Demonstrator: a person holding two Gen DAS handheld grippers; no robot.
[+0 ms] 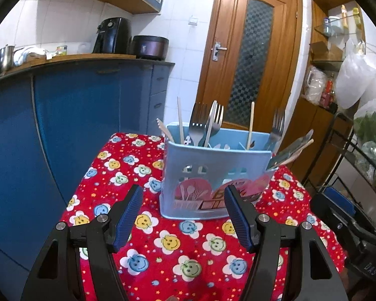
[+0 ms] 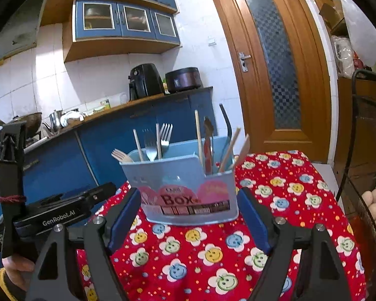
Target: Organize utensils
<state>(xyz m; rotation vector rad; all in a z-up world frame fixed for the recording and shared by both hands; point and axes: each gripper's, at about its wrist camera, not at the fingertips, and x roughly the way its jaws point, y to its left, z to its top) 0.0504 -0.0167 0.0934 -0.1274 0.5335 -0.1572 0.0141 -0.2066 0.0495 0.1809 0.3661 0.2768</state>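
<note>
Hovering nearest the lens: left gripper (image 1: 183, 217), jaws spread wide, nothing between the blue pads; right gripper (image 2: 190, 212), likewise spread and empty. A hand (image 2: 17, 268) grips the left tool's handle, low in the right wrist view. Beneath both: desk (image 1: 168, 263) under a red cloth printed with smiling flowers. Beyond the fingertips, standing upright on the cloth: light blue utensil box (image 1: 213, 173), compartmented, pink label on its front. Contents: metal forks (image 1: 208, 123), wooden chopsticks (image 1: 250, 125), a wooden fork (image 2: 121, 156). Further back: blue cabinets (image 1: 75, 115), a black air fryer (image 1: 112, 35), a wooden door (image 1: 250, 57).
</note>
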